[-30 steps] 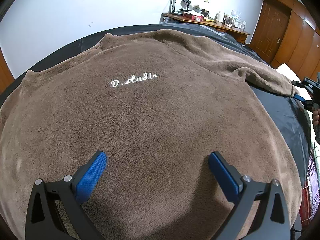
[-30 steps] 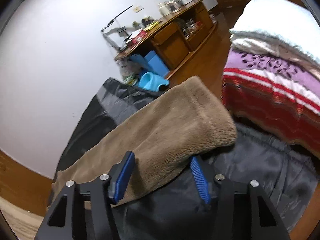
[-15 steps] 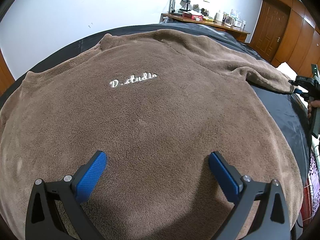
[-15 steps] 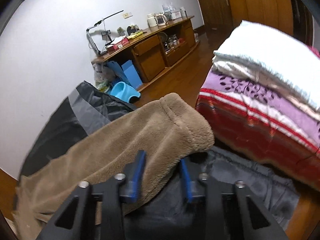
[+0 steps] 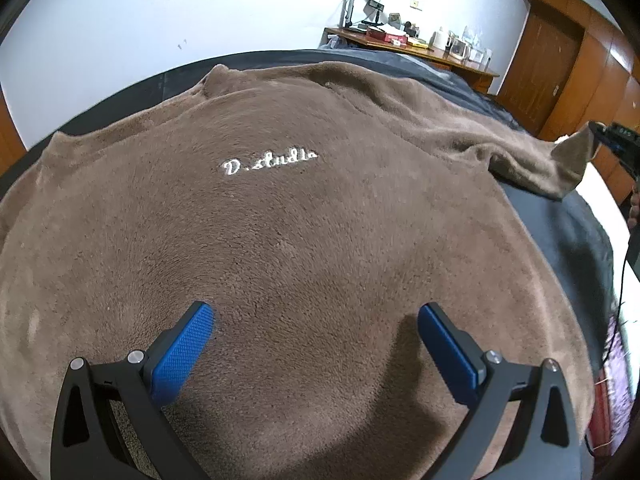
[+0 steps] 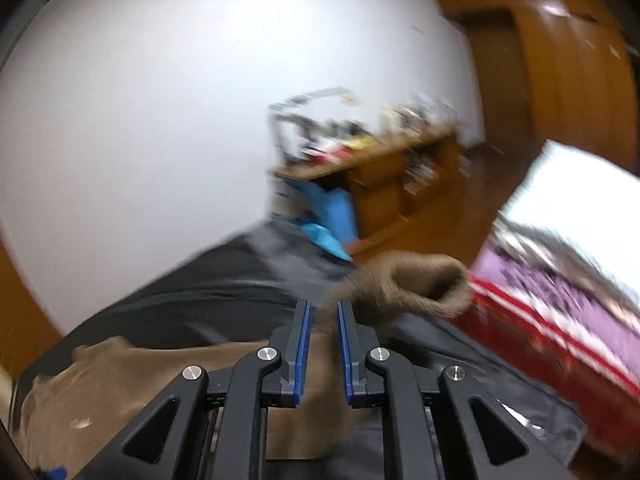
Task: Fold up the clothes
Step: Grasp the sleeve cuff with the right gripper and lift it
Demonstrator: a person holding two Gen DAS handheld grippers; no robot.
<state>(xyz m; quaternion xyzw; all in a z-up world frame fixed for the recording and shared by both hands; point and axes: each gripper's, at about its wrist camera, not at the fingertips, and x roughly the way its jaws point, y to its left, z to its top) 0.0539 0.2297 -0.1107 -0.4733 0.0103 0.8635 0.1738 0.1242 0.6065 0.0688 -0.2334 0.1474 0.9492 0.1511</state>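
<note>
With the brown fleece sweater [image 5: 280, 248] spread flat on the bed, the right claw [image 6: 322, 312], clamped on its sleeve cuff [image 6: 416, 284] at 3 o'clock, should carry it across smoothly while the left claw [image 5: 316, 332] hovers wide open, holding nothing.

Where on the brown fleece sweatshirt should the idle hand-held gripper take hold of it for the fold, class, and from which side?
Probably the near hem of the brown fleece sweatshirt, approached from the near side: the left hand-held gripper hovers open above that flat edge, while the right hand-held gripper already pinches the sleeve cuff.
</note>
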